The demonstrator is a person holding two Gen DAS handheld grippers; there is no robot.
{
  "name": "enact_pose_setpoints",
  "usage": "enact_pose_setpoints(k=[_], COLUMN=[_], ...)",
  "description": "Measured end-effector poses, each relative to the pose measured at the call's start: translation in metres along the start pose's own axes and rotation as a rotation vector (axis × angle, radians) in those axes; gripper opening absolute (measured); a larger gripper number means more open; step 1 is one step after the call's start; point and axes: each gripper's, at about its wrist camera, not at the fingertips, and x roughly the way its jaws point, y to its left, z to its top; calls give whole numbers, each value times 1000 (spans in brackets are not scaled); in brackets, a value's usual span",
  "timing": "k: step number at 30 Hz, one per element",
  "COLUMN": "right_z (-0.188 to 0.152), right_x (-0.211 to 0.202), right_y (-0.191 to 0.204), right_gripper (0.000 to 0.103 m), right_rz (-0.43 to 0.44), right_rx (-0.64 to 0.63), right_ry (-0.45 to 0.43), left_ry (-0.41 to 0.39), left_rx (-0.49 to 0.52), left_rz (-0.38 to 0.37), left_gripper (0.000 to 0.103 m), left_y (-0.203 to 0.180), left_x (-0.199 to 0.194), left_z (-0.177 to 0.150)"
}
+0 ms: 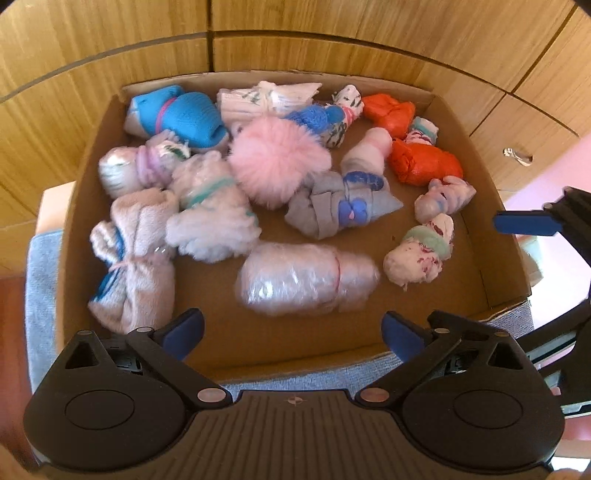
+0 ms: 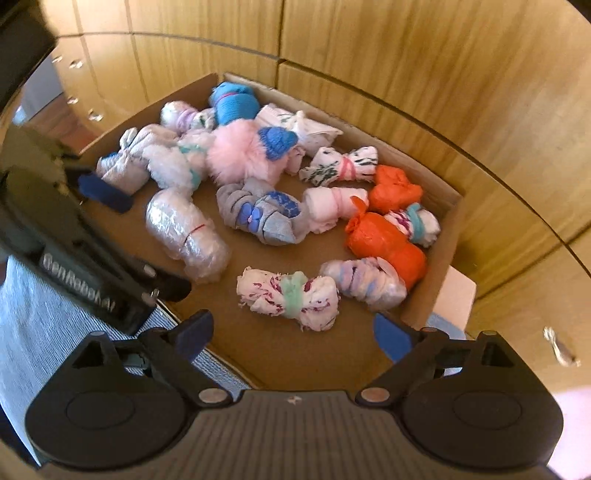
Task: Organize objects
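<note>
A shallow cardboard box (image 1: 85, 206) (image 2: 439, 254) holds several rolled sock bundles tied with bands. Nearest my left gripper (image 1: 291, 332) lies a shiny clear-wrapped bundle (image 1: 306, 280) (image 2: 184, 232). My left gripper is open and empty, just above the box's near edge. My right gripper (image 2: 293, 334) is open and empty over the box's near right side, just short of a white bundle with a green band (image 2: 288, 295) (image 1: 421, 251). A fluffy pink bundle (image 1: 277, 162) (image 2: 236, 155) and a grey one (image 1: 340, 206) (image 2: 258, 214) lie mid-box.
Two orange bundles (image 1: 424, 162) (image 2: 384, 236) lie at the box's right side, a blue one (image 1: 177, 118) at the far left corner. The box sits on a blue-grey cloth (image 1: 44, 280) (image 2: 37, 325). Wooden cabinet doors (image 1: 295, 22) stand behind. The left gripper (image 2: 92, 229) shows in the right view.
</note>
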Motion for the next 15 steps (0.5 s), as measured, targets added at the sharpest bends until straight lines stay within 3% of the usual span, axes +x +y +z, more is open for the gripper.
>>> enact_pose_setpoints(k=[4,11,15], right_z=[-4,-29,-43], right_x=[-11,-40,-58], right_y=[8,32,41], right_gripper=[102,102,102], right_rz=[-74,-169,-139], right_rx=[60,120,189], right_ry=[-10,-63,-116], left_ry=[-48,-198,-307], left_rx=[-68,-32,-24], left_rz=[2,110,162], left_gripper=[102,102,102], left_y=[5,-3,-3], left_x=[-14,-50,-70], left_z=[-12,-37,-53])
